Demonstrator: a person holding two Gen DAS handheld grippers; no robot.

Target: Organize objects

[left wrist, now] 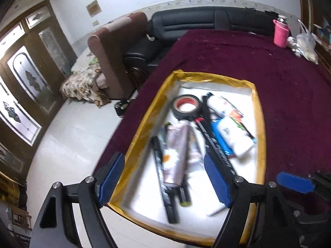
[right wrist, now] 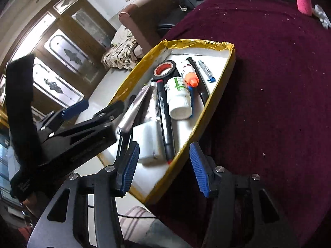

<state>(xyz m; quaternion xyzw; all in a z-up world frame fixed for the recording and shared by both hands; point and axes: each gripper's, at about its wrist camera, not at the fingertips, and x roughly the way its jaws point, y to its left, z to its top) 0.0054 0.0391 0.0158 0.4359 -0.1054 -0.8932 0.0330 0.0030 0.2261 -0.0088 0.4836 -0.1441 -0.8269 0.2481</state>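
- Nearest the lenses, both claws are spread with nothing between the pads: the left gripper [left wrist: 165, 177] is held over the tray's near end, and the right gripper [right wrist: 163, 167] straddles the tray's near corner wall without pinching it.
- Such empty, wide jaws over the contents suggest a release just made or a fresh pick being lined up; which of the two cannot be told.
- Just beyond the pads, the tray [left wrist: 142, 124], white inside with a yellow taped rim, is set near the table's edge, so that it is reached from above by both hands.
- Within it, the task's things are gathered, loosely piled and crossing: a silver tube [left wrist: 175, 155] on the left, a black marker [right wrist: 165, 122] down the middle, and a white block [right wrist: 148, 142] under the marker's near end.
- Further in, a white bottle [right wrist: 179, 99] is laid on its side, an orange-capped tube [right wrist: 191, 76] beside it, and a tape roll [left wrist: 187, 106] at the far left.
- A pen [right wrist: 204, 71] is laid along the far right wall.
- Sorting looks mostly done, judging by how little is left outside.
- Beyond the tray, the maroon cloth [left wrist: 279, 78] is spread over the table, with a pink cup [left wrist: 280, 33] and a plastic bag [left wrist: 306, 45] far off at the back corner.
- Farthest, a sofa [left wrist: 186, 24] is seen against the wall.
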